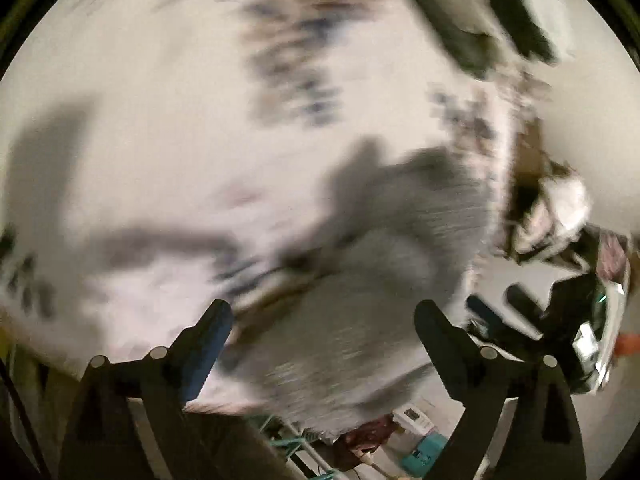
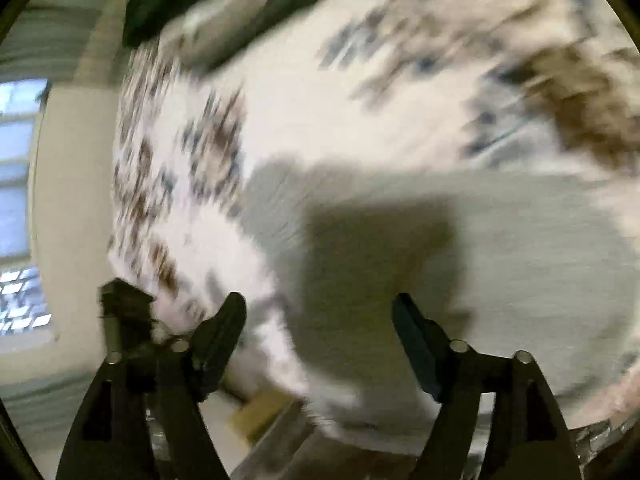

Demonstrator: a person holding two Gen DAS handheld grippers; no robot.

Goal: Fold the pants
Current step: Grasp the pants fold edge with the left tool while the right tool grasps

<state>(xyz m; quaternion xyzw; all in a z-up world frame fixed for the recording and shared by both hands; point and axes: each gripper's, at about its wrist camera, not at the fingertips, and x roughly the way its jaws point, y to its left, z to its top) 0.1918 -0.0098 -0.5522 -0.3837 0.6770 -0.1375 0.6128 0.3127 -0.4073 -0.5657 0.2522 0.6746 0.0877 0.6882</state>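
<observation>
Both views are heavily blurred by motion. Grey pants (image 1: 360,280) lie on a white bedspread (image 1: 160,120) printed with brown and blue patterns. In the right wrist view the grey pants (image 2: 500,260) spread across the lower right of the bedspread (image 2: 320,100). My left gripper (image 1: 323,320) is open and empty, hovering above the grey cloth. My right gripper (image 2: 319,312) is open and empty above the pants' left edge, its shadow falling on them. In the left wrist view the other gripper's fingers (image 1: 516,300) show at the right, past the pants' edge.
A dark and grey garment (image 1: 480,20) lies at the far end of the bed, also in the right wrist view (image 2: 224,4). Clutter and clothes (image 1: 560,216) sit off the bed's right side. A window (image 2: 20,200) is at the left. Teal items (image 1: 424,452) lie on the floor.
</observation>
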